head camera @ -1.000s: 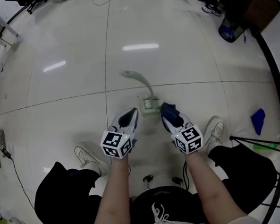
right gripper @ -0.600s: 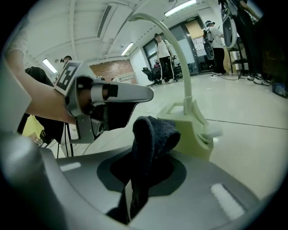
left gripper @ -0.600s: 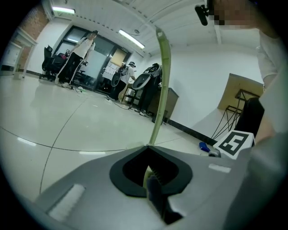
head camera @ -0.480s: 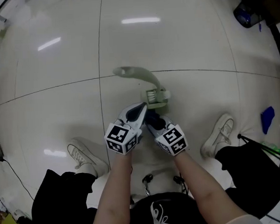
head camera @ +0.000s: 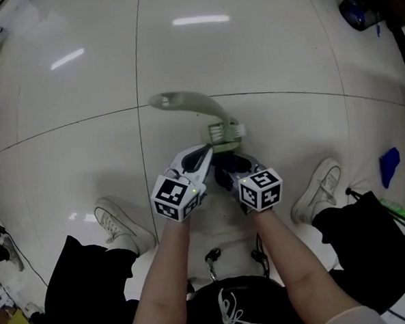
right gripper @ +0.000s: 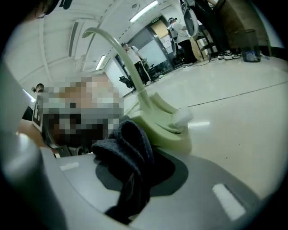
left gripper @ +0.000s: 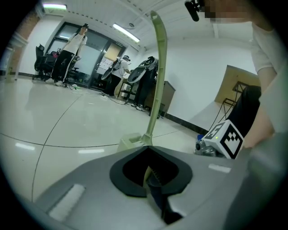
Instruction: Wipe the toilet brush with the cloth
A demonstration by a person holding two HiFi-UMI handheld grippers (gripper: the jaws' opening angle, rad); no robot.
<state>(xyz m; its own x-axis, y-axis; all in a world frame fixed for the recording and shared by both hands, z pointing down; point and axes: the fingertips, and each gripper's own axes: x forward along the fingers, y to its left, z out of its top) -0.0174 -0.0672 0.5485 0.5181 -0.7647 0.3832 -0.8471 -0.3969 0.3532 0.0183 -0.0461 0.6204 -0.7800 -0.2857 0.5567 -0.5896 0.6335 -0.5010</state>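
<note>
Jaws of right gripper (head camera: 227,171) have carried cloth (right gripper: 128,148) up beside toilet brush (head camera: 209,108).

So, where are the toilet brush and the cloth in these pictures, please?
toilet brush (head camera: 192,102): head view, on its curved pale green handle.
cloth (right gripper: 128,146): right gripper view, on the dark folded bunch.

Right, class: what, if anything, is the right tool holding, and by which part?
The right tool clamps the dark cloth by a bunched fold, the rest bulging above the jaws.
</note>
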